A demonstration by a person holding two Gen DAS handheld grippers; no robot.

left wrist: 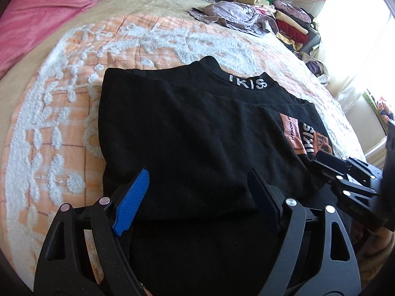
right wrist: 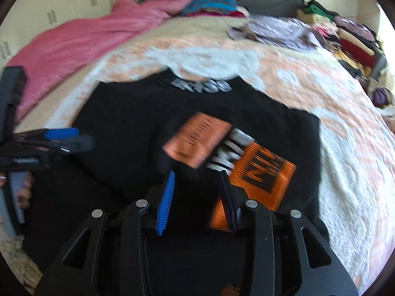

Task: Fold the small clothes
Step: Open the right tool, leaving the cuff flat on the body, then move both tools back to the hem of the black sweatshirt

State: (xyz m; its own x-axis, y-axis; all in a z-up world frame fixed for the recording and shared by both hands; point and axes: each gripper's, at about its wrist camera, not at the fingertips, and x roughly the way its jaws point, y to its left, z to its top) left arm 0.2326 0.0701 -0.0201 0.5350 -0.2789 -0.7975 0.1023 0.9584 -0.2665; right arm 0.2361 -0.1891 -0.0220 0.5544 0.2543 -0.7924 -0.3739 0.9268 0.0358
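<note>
A black top with white lettering on its collar and an orange patch lies partly folded on the bedspread. My left gripper stands open and wide over the top's near edge, its pads clear of the cloth. In the right wrist view, which is blurred, my right gripper is partly open just above the black top, next to the orange patch, with nothing gripped. The left gripper shows at the left of that view. The right gripper shows at the top's right edge.
A pink blanket lies at the far left of the bed. A crumpled lilac garment and a stack of folded clothes sit at the far right by a bright window. A hand holds the left tool.
</note>
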